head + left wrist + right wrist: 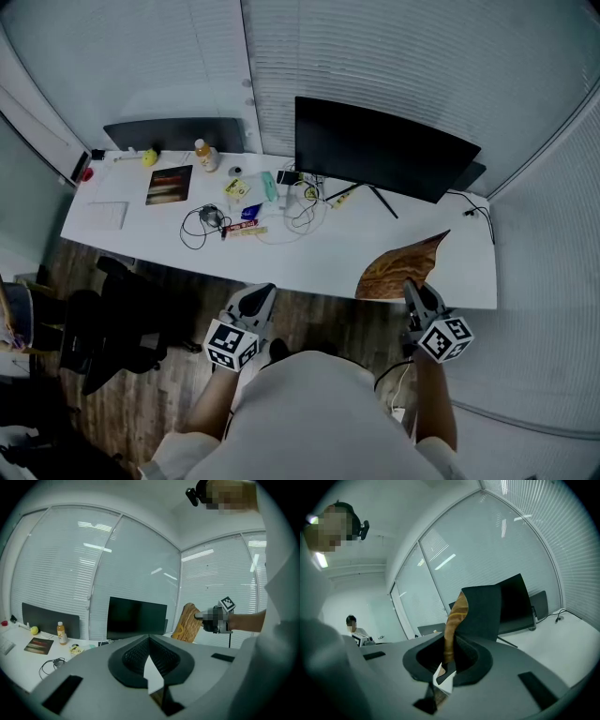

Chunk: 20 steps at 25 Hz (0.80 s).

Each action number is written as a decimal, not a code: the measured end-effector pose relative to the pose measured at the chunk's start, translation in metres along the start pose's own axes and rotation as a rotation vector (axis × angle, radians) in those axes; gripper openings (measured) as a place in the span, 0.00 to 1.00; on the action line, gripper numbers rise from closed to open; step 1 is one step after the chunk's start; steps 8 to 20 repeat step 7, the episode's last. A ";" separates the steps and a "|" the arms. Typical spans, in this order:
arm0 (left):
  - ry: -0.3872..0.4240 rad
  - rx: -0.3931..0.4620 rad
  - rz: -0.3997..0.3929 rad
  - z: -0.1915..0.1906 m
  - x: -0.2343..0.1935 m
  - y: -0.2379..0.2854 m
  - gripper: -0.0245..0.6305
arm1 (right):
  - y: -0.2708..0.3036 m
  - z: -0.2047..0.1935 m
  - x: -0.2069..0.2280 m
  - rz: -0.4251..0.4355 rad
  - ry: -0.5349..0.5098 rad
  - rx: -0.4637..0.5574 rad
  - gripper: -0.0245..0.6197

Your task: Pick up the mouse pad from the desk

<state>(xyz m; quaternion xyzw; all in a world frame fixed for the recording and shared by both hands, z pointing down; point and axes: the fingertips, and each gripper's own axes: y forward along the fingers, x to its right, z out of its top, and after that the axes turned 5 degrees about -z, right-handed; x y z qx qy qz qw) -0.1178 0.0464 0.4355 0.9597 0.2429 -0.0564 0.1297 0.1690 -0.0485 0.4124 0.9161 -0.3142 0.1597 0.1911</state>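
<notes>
Brown mouse pad (pixel 394 267) tight in right gripper (pixel 411 286), black back only in its view; left gripper (pixel 263 291) closed.

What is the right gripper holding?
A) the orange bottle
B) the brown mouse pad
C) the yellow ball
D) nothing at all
B: the right gripper has its jaws closed on the edge of the wood-patterned mouse pad, which stands up out of them in the right gripper view.

White desk (pixel 309 255) with monitor (pixel 380 150), bottle (pixel 204 156)
</notes>
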 end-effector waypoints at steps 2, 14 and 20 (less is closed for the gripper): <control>0.000 0.002 0.001 0.001 -0.003 -0.001 0.06 | 0.002 0.000 -0.002 0.000 0.000 0.001 0.12; 0.000 0.004 0.002 0.003 -0.006 -0.002 0.06 | 0.004 0.003 -0.006 0.003 -0.005 0.005 0.12; 0.000 0.004 0.002 0.003 -0.006 -0.002 0.06 | 0.004 0.003 -0.006 0.003 -0.005 0.005 0.12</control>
